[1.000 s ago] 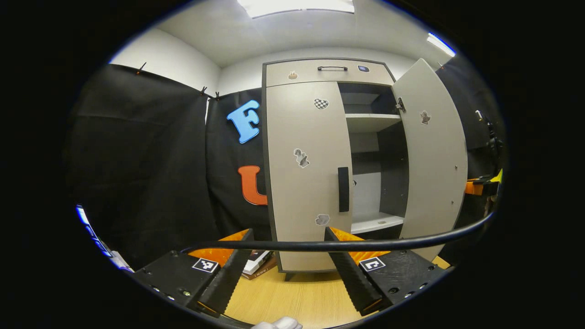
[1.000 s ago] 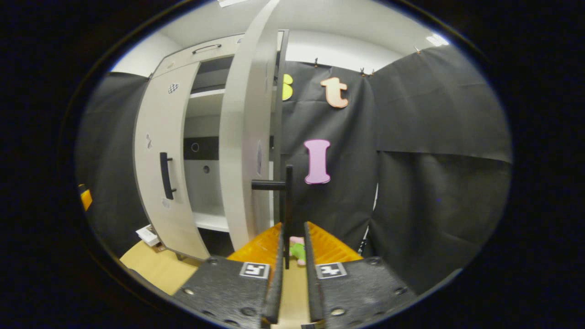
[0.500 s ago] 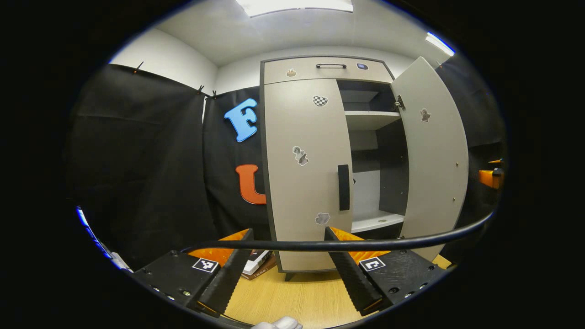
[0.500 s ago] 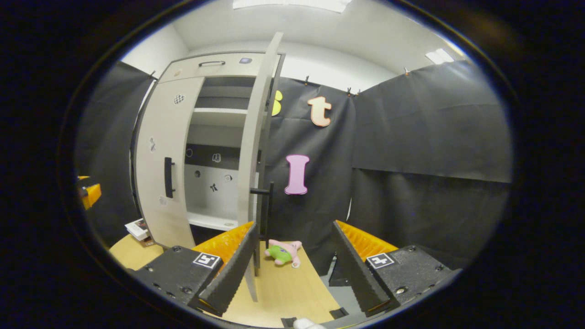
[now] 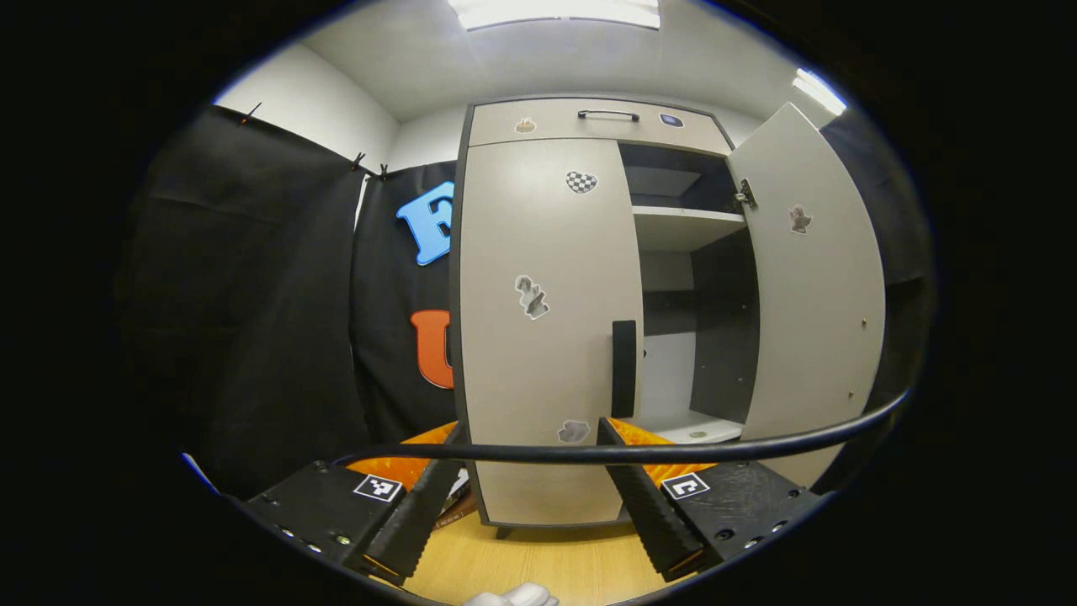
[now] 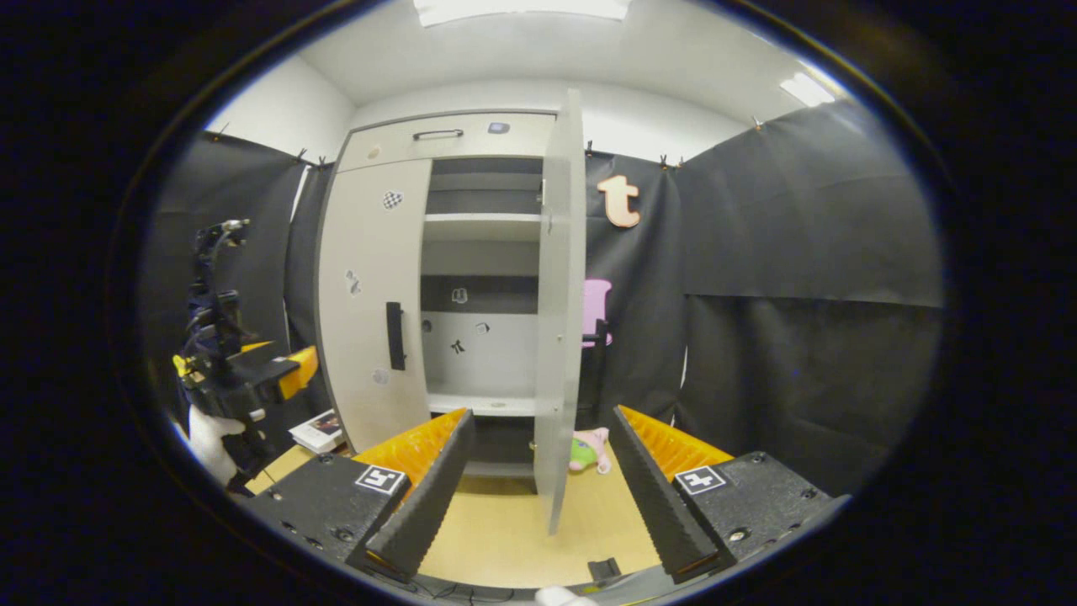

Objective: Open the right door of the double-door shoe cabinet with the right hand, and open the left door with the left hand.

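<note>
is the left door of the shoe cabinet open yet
No, in the left gripper view the left door sits flush and closed, its black handle untouched, while the right door stands swung open.

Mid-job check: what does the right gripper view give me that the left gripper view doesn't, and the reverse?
The right gripper view alone has the small green-and-pink plush toy on the wooden floor past the open door's edge, and the left gripper approaching, held in a white-gloved hand.

The left gripper view alone has the black cable draped across its open fingers.

Both show the grey double-door shoe cabinet, its left door closed with the black vertical handle untouched, and its right door swung open.
</note>
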`<state>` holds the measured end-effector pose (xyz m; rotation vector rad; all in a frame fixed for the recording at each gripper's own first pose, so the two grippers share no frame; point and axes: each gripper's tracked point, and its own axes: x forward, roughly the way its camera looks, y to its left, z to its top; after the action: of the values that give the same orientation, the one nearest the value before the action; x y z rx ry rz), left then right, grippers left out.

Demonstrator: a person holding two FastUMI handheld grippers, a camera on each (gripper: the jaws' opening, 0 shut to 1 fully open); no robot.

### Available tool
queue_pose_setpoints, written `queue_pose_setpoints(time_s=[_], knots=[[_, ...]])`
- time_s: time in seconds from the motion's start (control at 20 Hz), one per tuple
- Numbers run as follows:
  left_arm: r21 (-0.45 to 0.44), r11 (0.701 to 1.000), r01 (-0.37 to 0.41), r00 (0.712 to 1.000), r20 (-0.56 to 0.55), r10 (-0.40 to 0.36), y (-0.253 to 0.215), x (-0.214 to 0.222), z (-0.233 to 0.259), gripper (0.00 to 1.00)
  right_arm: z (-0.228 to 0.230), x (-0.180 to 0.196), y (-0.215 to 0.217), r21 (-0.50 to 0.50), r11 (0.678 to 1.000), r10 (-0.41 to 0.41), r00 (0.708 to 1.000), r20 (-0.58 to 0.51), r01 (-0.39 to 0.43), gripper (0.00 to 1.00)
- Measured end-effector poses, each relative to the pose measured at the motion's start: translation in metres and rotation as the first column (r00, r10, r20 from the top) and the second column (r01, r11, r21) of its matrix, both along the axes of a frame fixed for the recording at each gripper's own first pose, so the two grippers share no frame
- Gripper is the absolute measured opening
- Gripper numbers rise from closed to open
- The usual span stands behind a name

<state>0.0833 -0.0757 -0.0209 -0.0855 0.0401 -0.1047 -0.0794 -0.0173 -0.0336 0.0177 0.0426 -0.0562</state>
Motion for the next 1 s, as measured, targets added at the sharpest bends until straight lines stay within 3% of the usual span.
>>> queue_pose_setpoints(time_s=[0.55, 0.8, 1.0], knots=[[0.025, 0.998, 0.049, 0.999, 0.006, -0.049, -0.089, 0.119, -0.017, 0.96, 0.006, -0.012, 0.003, -0.028, 0.997, -0.071, 0.997, -0.006, 0.070, 1.00], [0.007, 0.998, 0.060, 0.998, -0.030, -0.060, -0.109, 0.151, -0.030, 0.96, 0.003, -0.004, 0.003, -0.039, 0.996, -0.081, 0.996, -0.028, 0.080, 1.00], [0.048, 0.996, 0.072, 0.997, -0.028, -0.070, -0.113, 0.162, -0.034, 0.84, 0.003, 0.002, 0.003, -0.040, 0.997, -0.074, 0.997, -0.024, 0.073, 1.00]])
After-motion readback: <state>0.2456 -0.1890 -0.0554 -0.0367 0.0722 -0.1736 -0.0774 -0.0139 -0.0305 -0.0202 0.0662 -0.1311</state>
